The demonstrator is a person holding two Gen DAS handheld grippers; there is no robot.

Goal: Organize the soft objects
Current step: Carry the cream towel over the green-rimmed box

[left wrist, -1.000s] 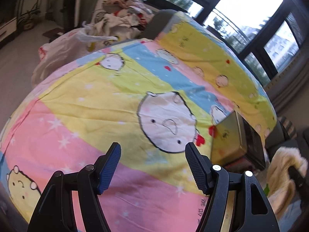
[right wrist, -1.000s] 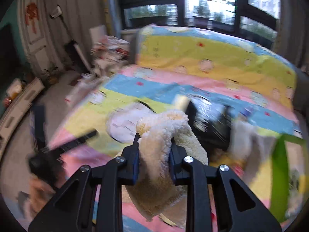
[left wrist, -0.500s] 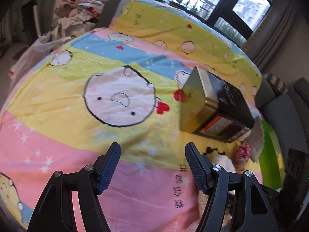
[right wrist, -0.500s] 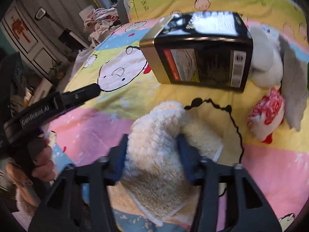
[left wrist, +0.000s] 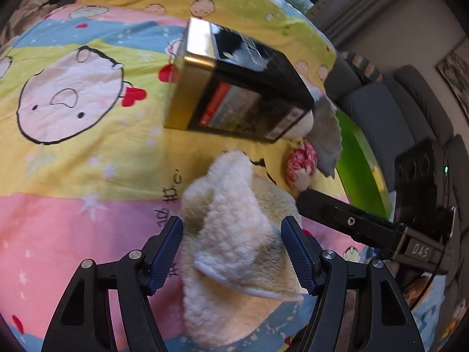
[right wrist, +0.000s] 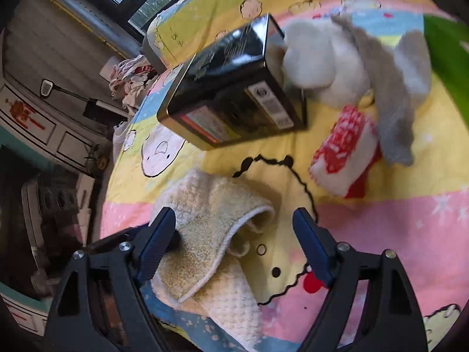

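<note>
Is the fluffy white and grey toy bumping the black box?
Touching. The right wrist view shows the white and grey toy pressed against the black box's end.

Cream fleece towel (right wrist: 205, 234), crumpled with one hemmed edge folded over, lies on the bedspread at the near edge. Red-and-white knitted item (right wrist: 343, 158), rolled, lies farther off to the right. Beyond it, a white and grey plush toy (right wrist: 337, 61) rests against the right end of the black box.
</note>
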